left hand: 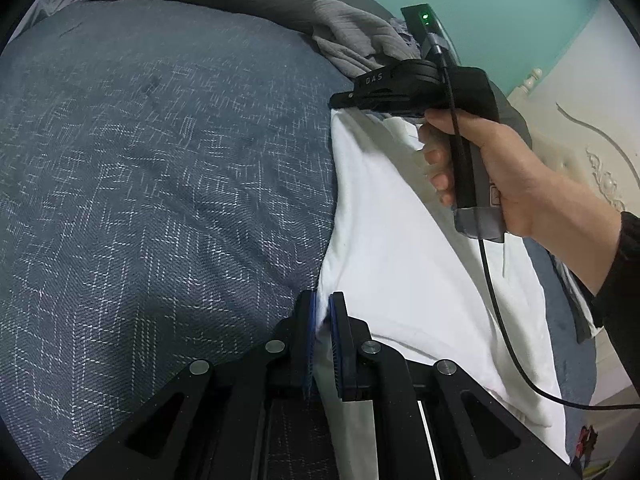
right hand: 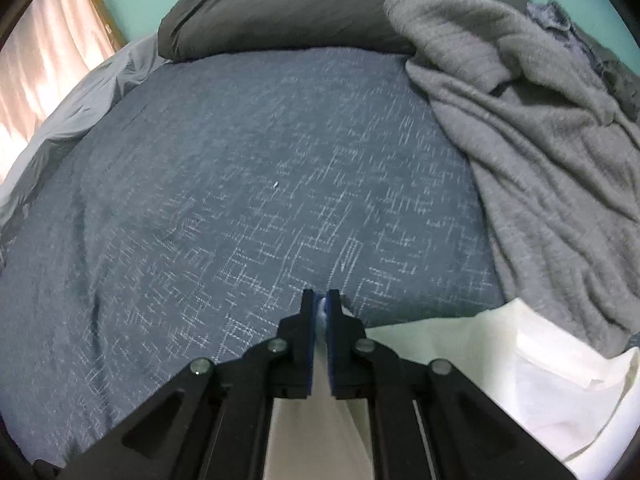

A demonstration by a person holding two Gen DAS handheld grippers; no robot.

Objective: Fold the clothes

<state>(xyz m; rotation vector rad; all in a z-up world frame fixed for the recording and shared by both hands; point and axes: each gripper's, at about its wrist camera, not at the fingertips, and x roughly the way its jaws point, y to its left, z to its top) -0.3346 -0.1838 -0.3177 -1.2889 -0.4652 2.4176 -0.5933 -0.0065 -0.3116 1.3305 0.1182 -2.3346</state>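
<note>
Left wrist view: both tools pinch the smooth white garment's edge.

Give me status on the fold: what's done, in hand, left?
Done: nothing looks folded yet. In hand: left gripper and right gripper are each shut on an edge of the white garment. Left: folding it, then the crumpled grey garment on the bed.

A garment lies on the bedspread, right of the right gripper. A sweater lies beyond it. A pillow lies farthest ahead.
</note>
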